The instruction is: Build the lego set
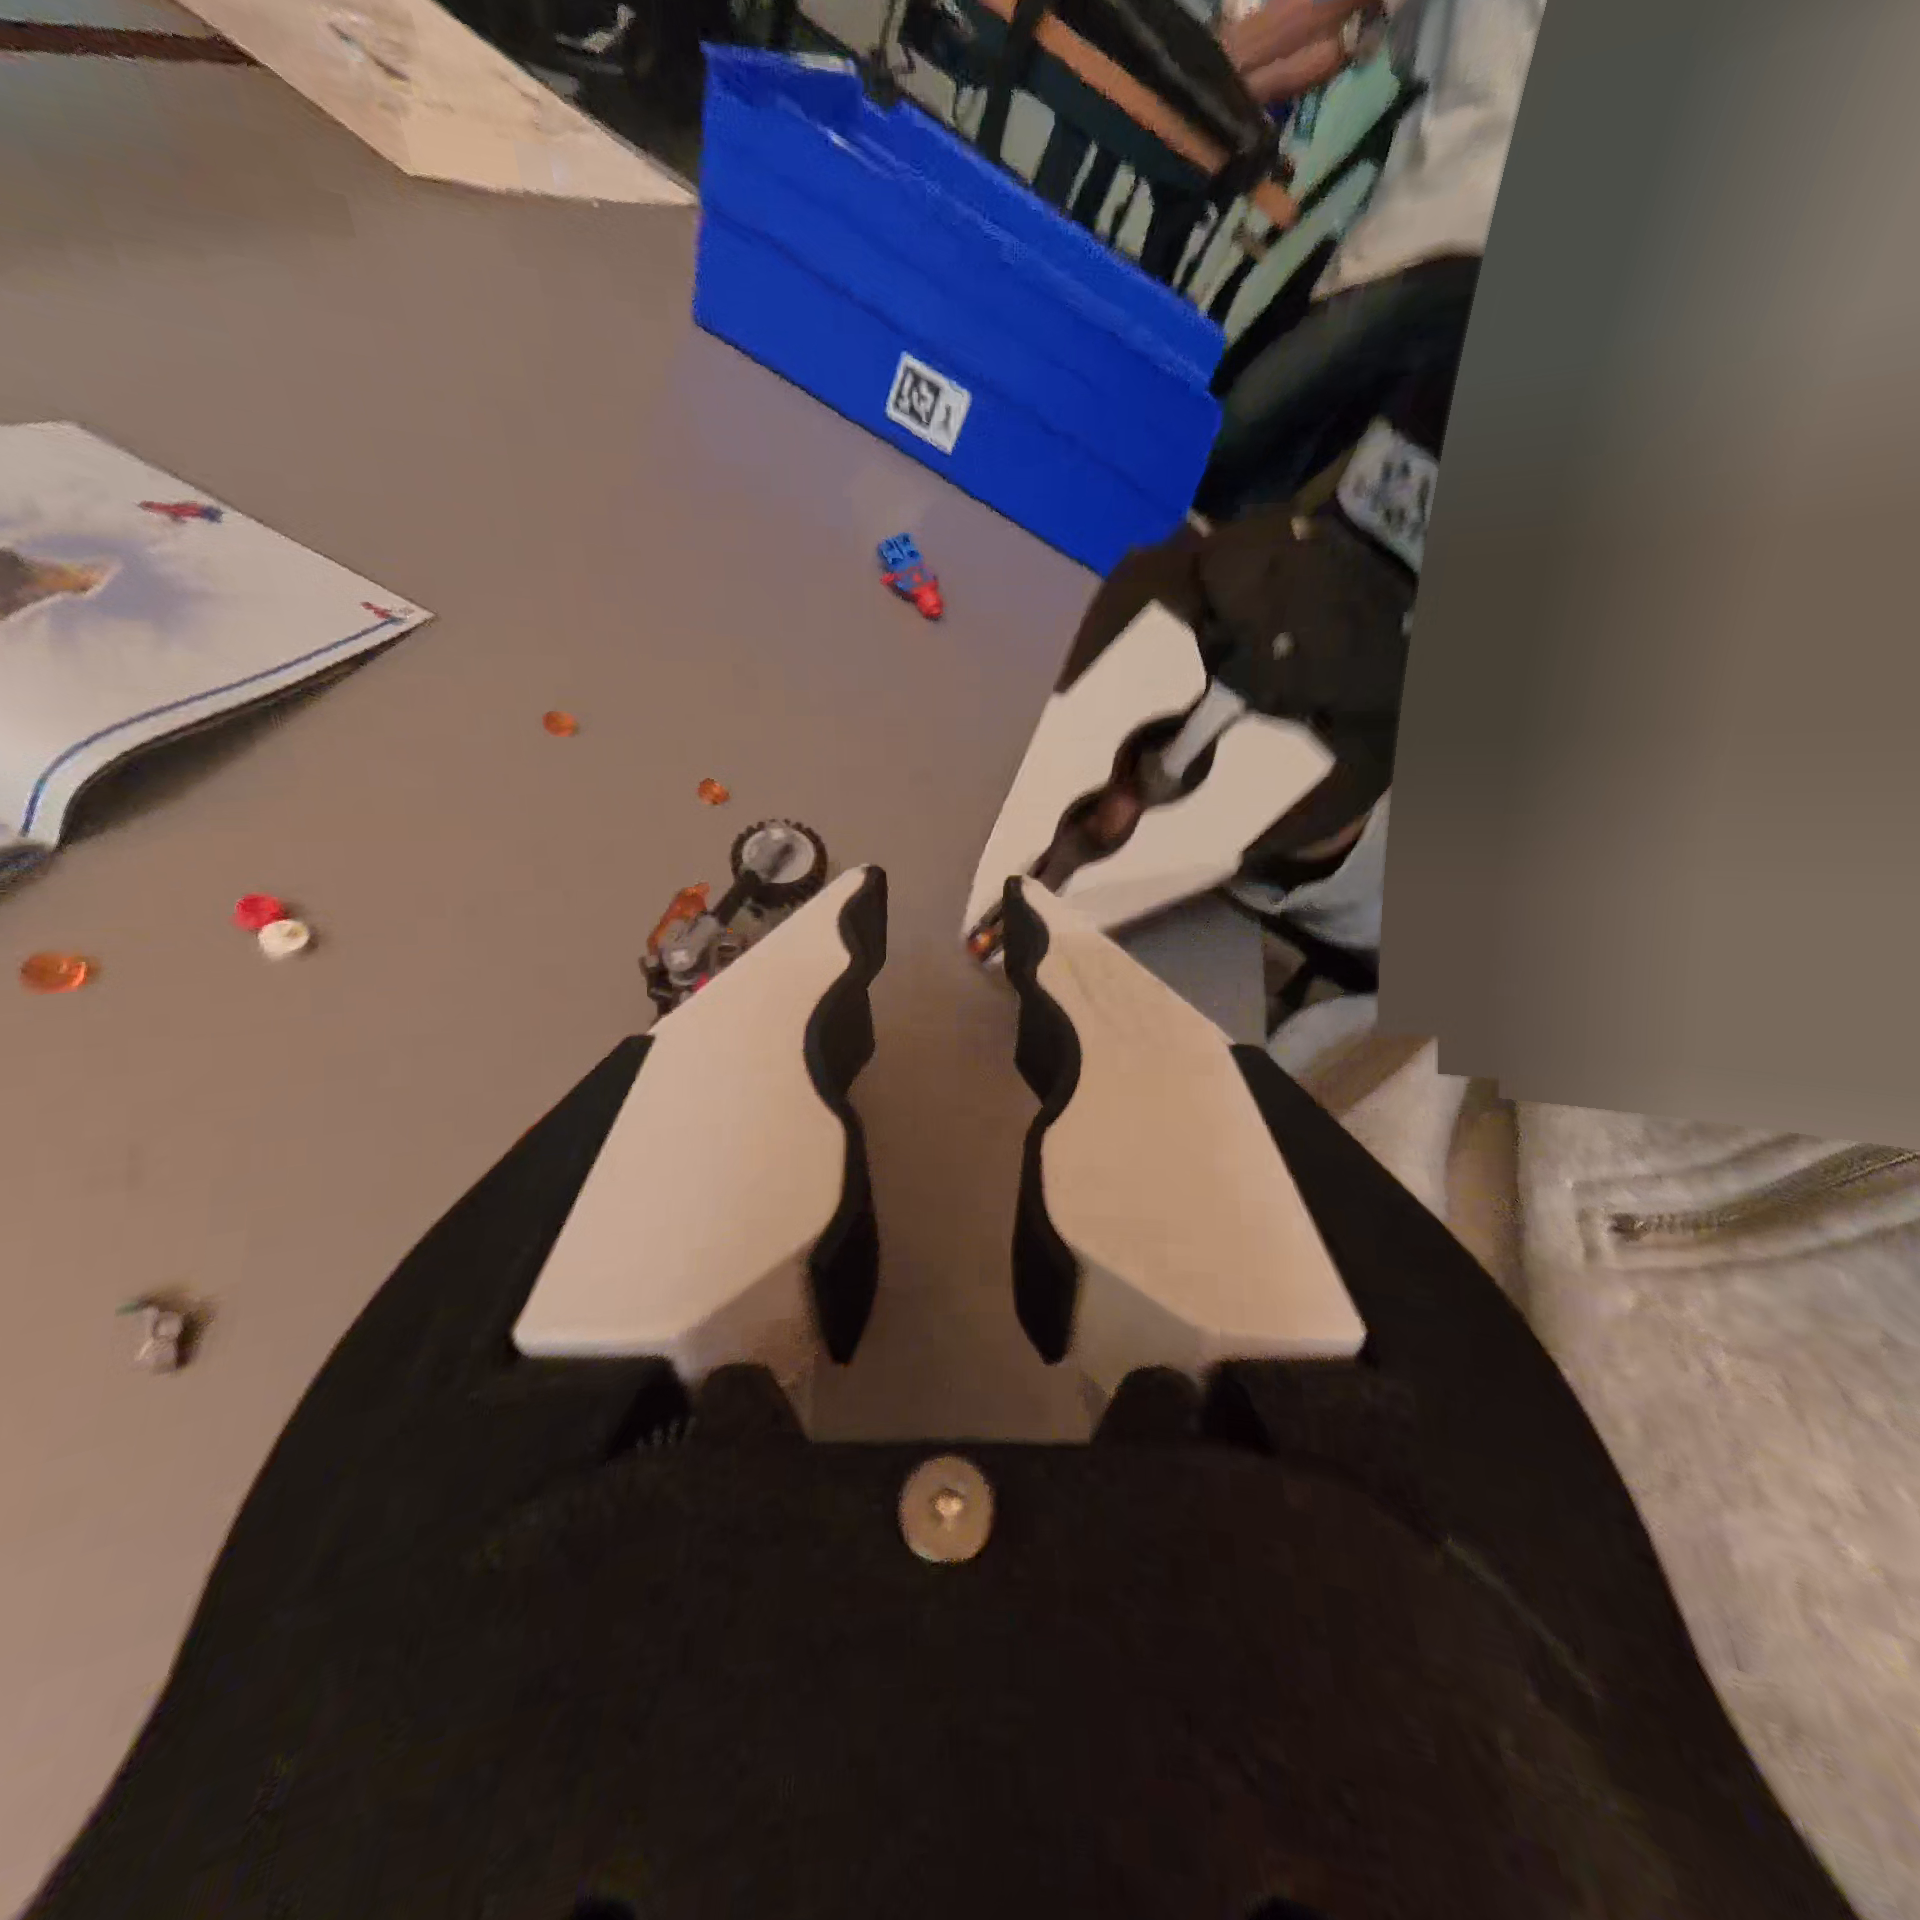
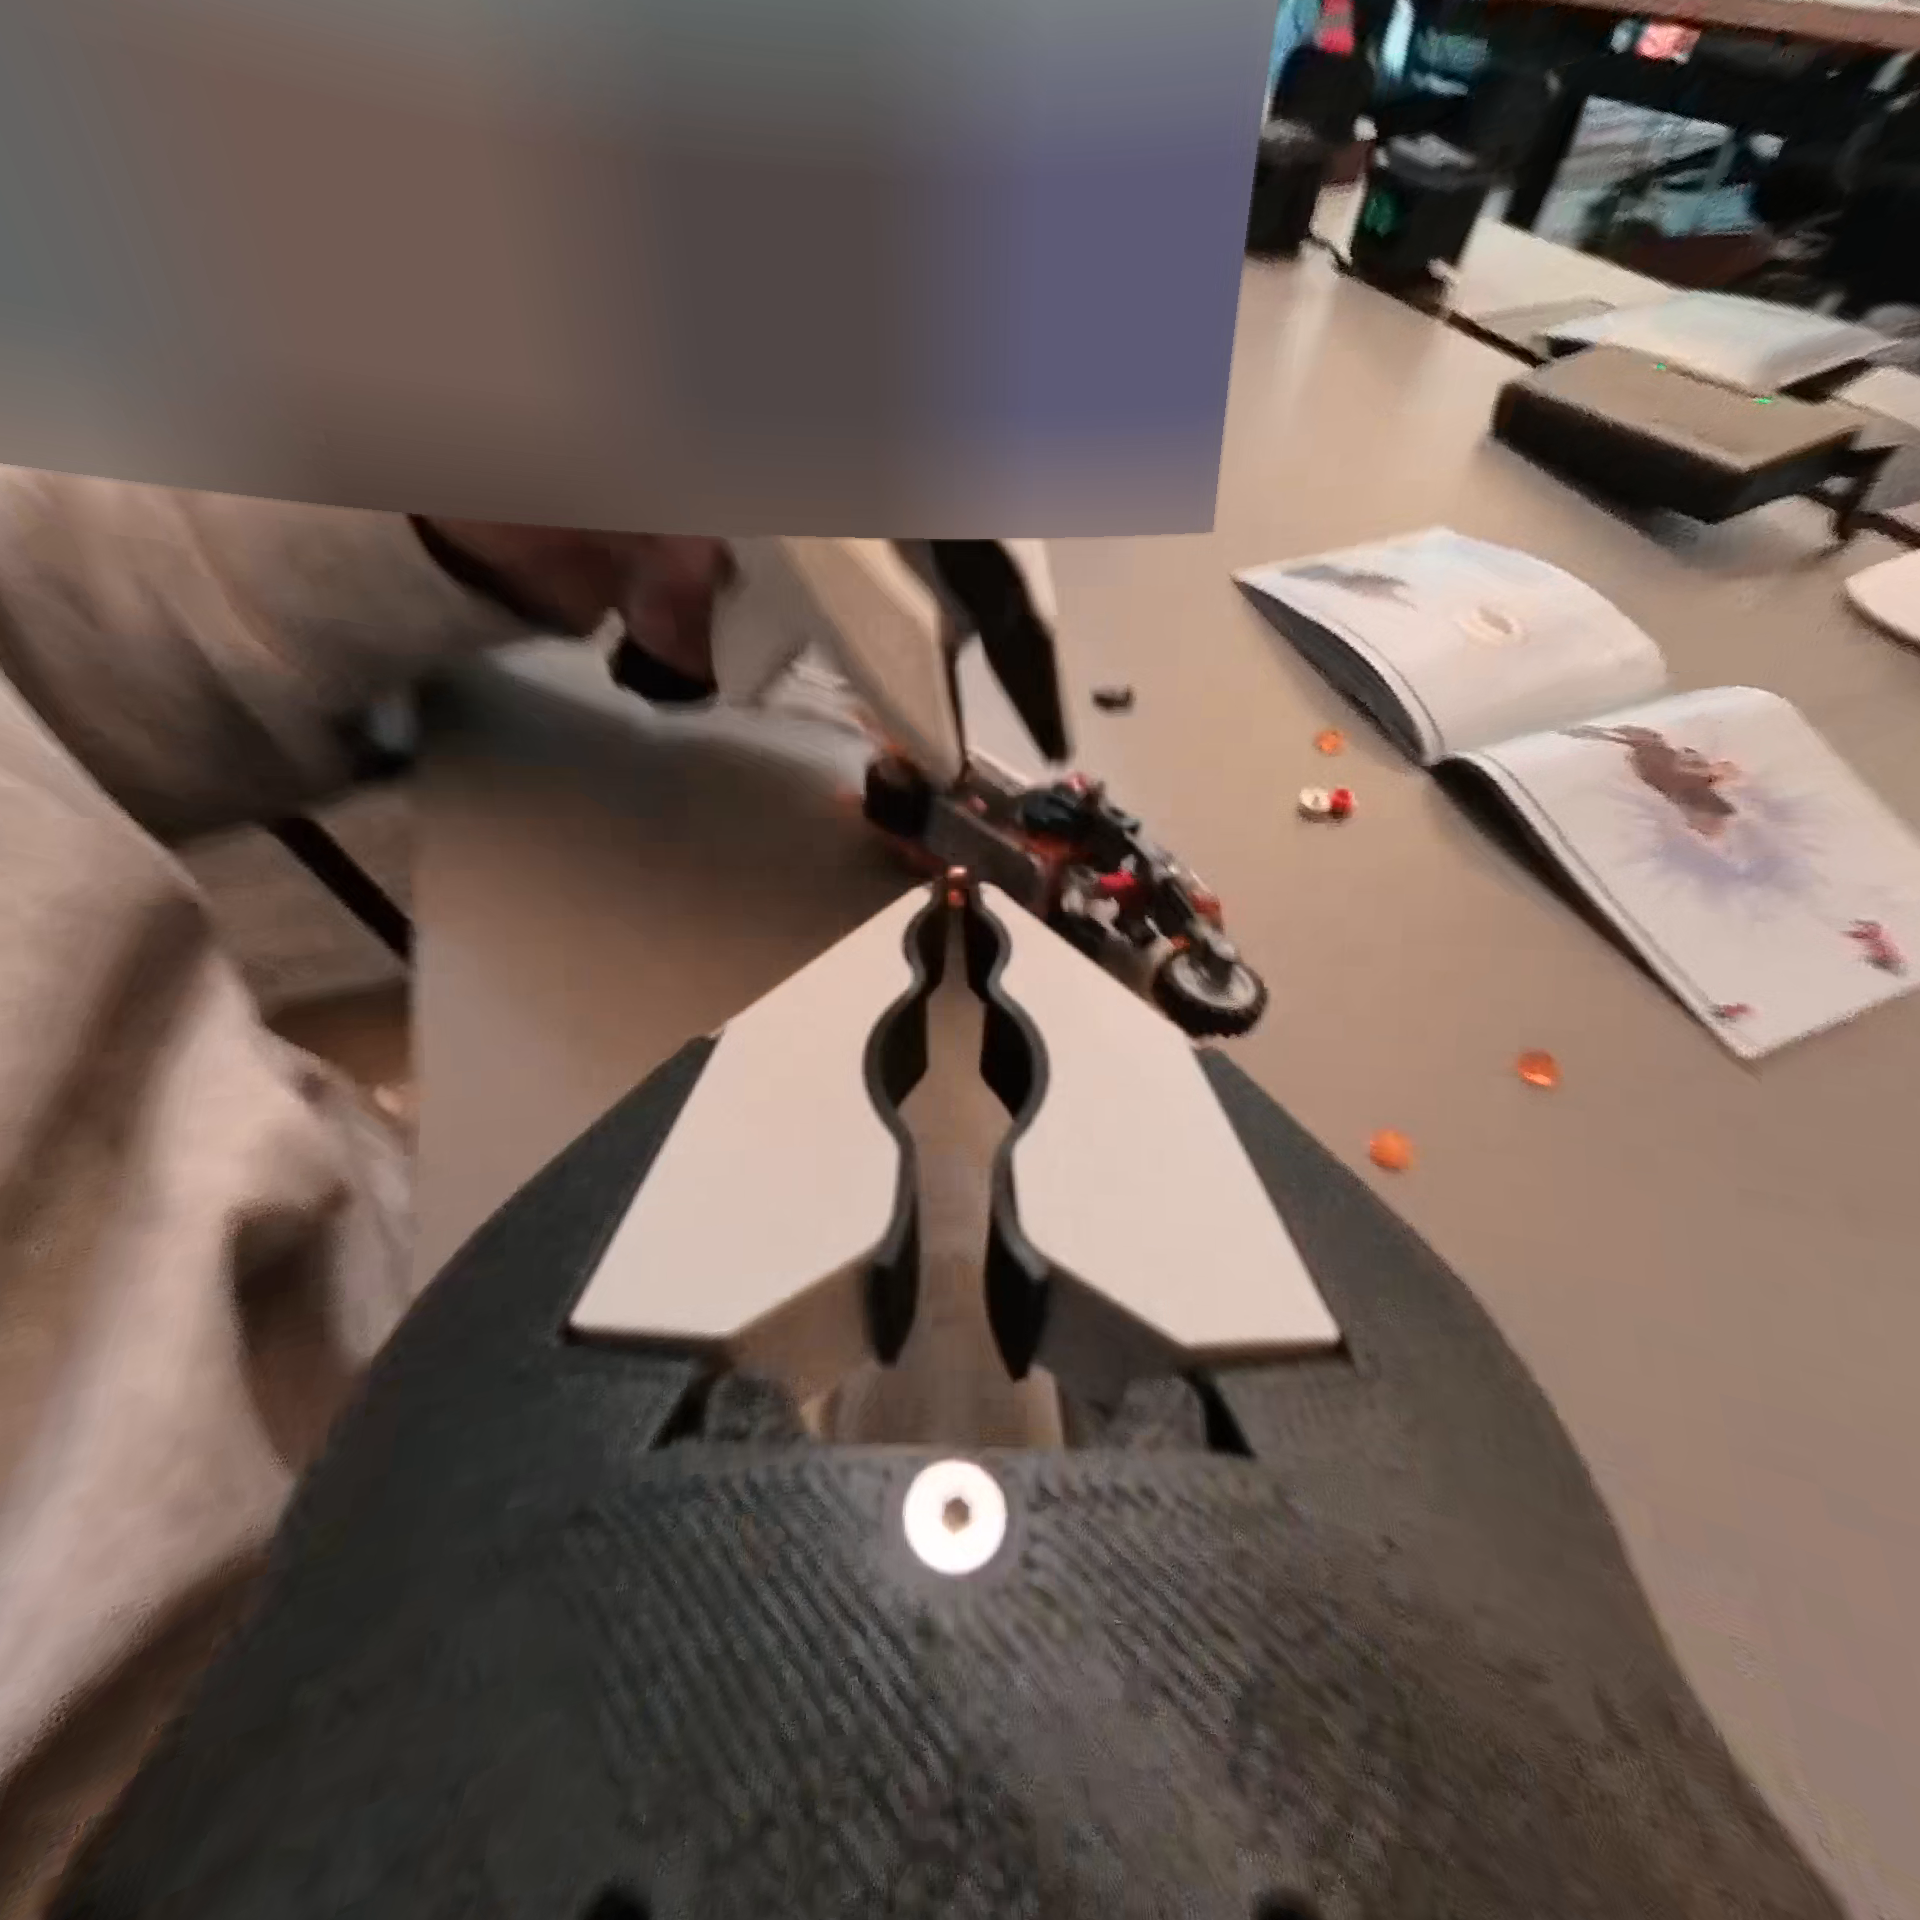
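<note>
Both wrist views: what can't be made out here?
- Left wrist view: most of the motorcycle model is hidden behind the left gripper fingers.
- Right wrist view: the small orange piece pinched in the right gripper is too small and blurred to identify.
- Left wrist view: the instruction booklet is cut off by the left edge.

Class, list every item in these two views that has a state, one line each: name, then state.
Left gripper: open, empty.
Right gripper: shut on a small orange piece.
Motorcycle: partly built, upright on the table.
Booklet: lying open.
Blue bin: standing on the table.
Minifigure: lying down.
Loose orange studs: scattered, unattached.
</note>
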`<state>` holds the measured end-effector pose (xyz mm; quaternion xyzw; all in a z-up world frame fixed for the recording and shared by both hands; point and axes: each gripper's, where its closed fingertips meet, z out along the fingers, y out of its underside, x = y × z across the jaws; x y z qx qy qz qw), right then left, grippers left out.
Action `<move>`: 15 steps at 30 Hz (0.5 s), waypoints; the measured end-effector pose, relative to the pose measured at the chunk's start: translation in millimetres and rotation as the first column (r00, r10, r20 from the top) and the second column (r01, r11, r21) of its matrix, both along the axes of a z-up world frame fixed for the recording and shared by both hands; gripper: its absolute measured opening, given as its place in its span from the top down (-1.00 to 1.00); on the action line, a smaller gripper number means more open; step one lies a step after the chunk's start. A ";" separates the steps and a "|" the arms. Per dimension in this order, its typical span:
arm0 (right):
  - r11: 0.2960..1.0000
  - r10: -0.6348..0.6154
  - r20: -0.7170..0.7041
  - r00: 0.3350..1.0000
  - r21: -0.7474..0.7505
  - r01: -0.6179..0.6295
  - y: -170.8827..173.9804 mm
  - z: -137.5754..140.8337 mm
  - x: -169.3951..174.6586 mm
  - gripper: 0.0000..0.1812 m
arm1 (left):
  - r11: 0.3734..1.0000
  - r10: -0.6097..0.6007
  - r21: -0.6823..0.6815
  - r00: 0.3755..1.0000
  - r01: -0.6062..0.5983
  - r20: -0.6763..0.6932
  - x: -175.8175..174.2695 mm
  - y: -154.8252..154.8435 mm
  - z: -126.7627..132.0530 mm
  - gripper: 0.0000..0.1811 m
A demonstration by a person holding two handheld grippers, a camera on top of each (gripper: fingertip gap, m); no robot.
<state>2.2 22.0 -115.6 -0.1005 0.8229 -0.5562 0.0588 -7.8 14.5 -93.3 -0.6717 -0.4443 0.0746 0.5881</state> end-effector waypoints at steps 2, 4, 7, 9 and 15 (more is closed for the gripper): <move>0.998 0.039 0.151 0.988 -0.062 -0.030 0.3 16.1 2.1 1.00 | 0.996 -0.040 -0.081 0.999 0.039 -0.013 3.8 9.1 -5.5 0.79; 0.994 0.070 0.241 0.968 -0.102 -0.047 1.8 25.5 1.1 0.99 | 0.993 -0.055 -0.107 0.998 0.051 -0.040 5.2 13.5 -4.1 0.85; 0.989 0.110 0.308 0.945 -0.128 -0.073 3.9 30.3 3.0 1.00 | 0.994 -0.088 -0.064 0.994 0.084 -0.065 8.8 19.4 3.2 0.93; 0.989 0.122 0.314 0.942 -0.121 -0.088 4.9 28.6 4.4 0.99 | 0.994 -0.099 -0.057 0.993 0.095 -0.069 9.9 20.1 3.2 0.95; 0.984 0.167 0.296 0.941 -0.112 -0.140 8.9 26.8 8.8 0.99 | 0.990 -0.140 -0.029 0.988 0.138 -0.070 14.3 24.5 1.9 0.94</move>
